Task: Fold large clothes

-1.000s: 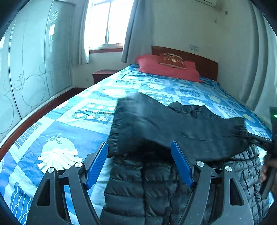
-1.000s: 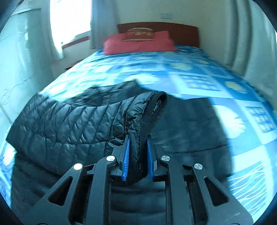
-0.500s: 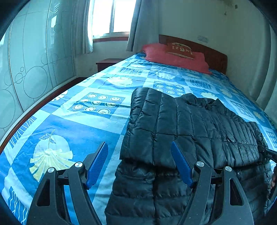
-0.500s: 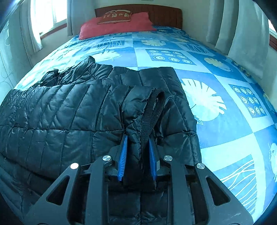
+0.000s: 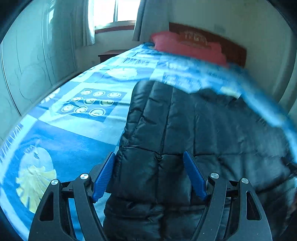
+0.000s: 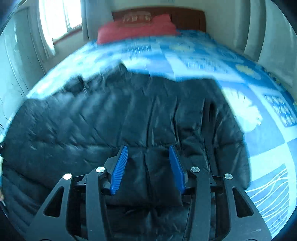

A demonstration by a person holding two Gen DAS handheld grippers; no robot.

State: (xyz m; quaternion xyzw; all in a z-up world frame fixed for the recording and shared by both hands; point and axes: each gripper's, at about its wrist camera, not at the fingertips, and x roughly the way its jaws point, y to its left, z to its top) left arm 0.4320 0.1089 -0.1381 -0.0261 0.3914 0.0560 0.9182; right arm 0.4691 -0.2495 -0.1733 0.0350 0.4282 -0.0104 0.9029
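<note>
— Item one, garment: how is it entered?

— A black quilted jacket (image 5: 194,133) is recorded, laid on the bed (image 5: 78,118) over a blue patterned bedspread. In the left wrist view it fills the centre and lower right of the frame; in the right wrist view (image 6: 130,120) it spans the middle from the left edge to right of centre. An upper layer is seen folded over a lower one, its edge lying near the bottom of both frames.

— Left tongs?

— The left tongs (image 5: 149,176) are listed at lower centre, blue pads spread wide apart, nothing clamped. The left edge of the jacket is framed between them; contact cannot be told.

— Right tongs?

— The right tongs (image 6: 148,166) are listed at lower centre, pads likewise parted, nothing gripped, the jacket seen between and beyond them.

— Remaining fixtures?

— A red pillow (image 6: 137,27) is noted at upper centre against a wooden headboard (image 6: 187,18). A window (image 5: 113,11) with pale curtains is entered at the top of the left wrist frame. Both frames are partly blurred.
</note>
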